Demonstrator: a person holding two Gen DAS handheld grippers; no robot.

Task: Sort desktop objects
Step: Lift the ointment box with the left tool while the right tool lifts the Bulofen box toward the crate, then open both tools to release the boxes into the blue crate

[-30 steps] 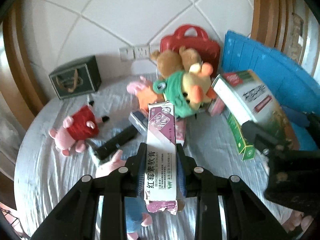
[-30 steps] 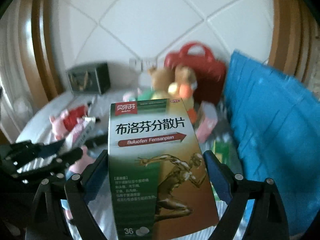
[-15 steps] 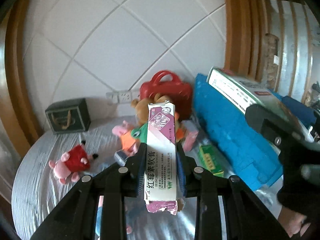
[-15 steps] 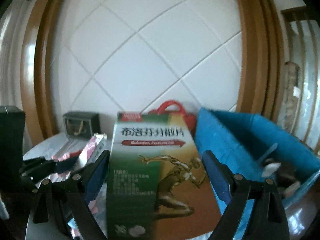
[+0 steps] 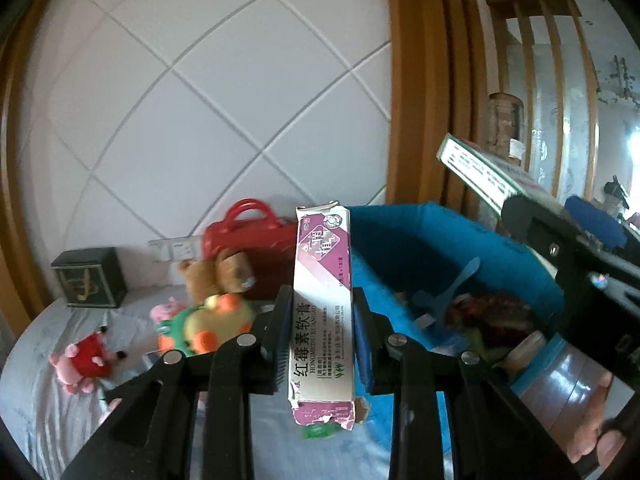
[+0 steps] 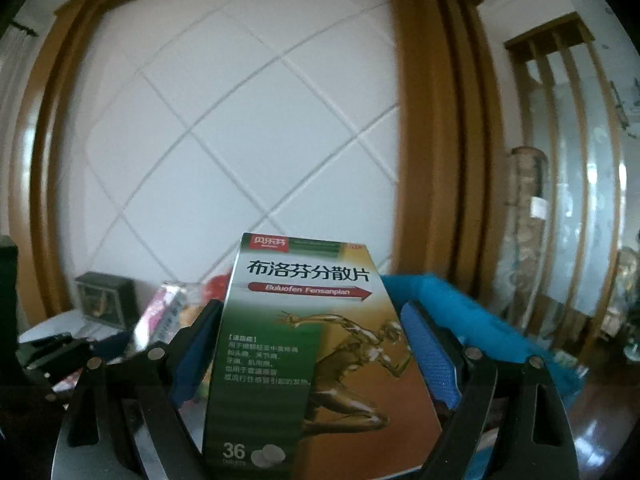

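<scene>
My left gripper [image 5: 322, 320] is shut on a long purple and white ointment box [image 5: 322, 304], held upright above the table, just left of a blue fabric basket [image 5: 404, 240]. My right gripper [image 6: 312, 344] is shut on a green and brown ibuprofen tablet box [image 6: 312, 340], raised high. That box [image 5: 476, 170] and the right gripper show at the right of the left wrist view, above the basket. The ointment box [image 6: 164, 312] shows at the left of the right wrist view.
The basket holds a blue spoon [image 5: 448, 292] and other items. On the grey cloth table [image 5: 36, 392] lie plush toys [image 5: 208, 320], a red and pink plush [image 5: 86, 360], a red handbag [image 5: 248, 240] and a dark green box [image 5: 90, 276]. The tiled wall stands behind.
Both grippers have risen and swung right toward the blue basket with their boxes held. The table toys now sit lower and further left in view.
</scene>
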